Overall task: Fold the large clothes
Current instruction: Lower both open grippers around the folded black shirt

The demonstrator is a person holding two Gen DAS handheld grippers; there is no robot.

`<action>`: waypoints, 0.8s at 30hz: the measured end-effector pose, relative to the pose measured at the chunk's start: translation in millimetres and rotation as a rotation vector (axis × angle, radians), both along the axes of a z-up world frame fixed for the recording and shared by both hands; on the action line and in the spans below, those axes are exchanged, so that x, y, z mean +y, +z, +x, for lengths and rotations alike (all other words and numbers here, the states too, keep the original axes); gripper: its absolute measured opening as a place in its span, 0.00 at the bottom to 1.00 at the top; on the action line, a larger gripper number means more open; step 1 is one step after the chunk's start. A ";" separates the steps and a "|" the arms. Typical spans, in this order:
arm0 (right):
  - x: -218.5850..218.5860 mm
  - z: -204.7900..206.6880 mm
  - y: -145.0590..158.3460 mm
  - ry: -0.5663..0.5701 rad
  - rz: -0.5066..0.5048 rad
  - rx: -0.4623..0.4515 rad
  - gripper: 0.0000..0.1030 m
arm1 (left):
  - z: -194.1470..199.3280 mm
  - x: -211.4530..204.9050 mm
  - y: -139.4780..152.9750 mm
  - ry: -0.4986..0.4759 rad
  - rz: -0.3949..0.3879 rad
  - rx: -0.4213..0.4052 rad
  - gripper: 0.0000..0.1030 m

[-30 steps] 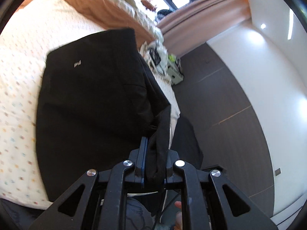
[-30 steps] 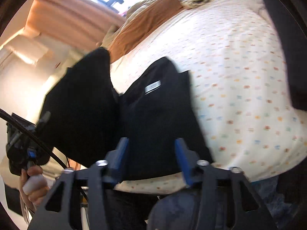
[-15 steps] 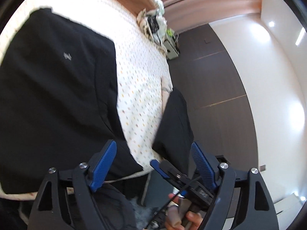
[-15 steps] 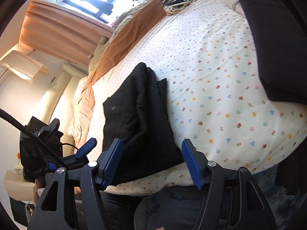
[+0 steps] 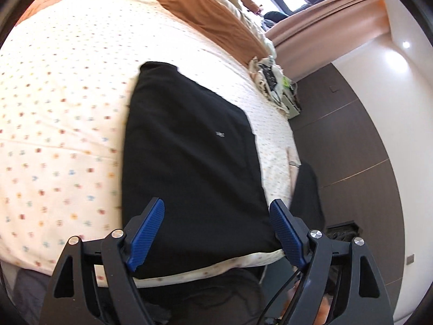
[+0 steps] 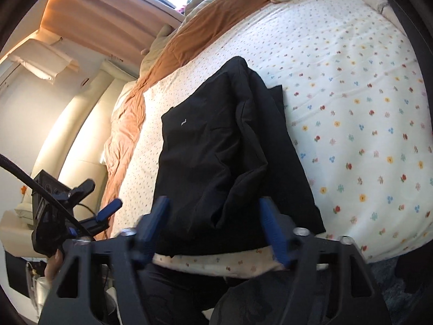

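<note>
Two tools angled down over black garment (image 5: 189, 157), left tool (image 5: 216, 233) spread wide, right tool (image 6: 213, 227) closing, pads apart.

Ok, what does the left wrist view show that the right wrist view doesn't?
Only the left wrist: dark wood panelling and a second black cloth hanging past the flowered sheet. Only the right wrist: the left gripper in a hand, its jaws just opened and empty, and rumpled layers on the black garment. Both: the black garment on that sheet, the orange blanket and the window.
</note>
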State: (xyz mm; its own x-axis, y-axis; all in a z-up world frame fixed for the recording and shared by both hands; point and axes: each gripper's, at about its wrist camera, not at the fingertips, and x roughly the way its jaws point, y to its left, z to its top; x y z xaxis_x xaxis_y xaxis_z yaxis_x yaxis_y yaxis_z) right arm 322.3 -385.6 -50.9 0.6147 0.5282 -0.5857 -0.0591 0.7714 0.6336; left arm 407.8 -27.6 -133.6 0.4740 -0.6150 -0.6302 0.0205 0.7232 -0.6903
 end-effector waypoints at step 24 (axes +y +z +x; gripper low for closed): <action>-62.1 -29.0 -65.7 -0.085 0.201 0.021 0.06 | 18.0 -31.5 -57.4 -0.040 0.115 0.098 0.56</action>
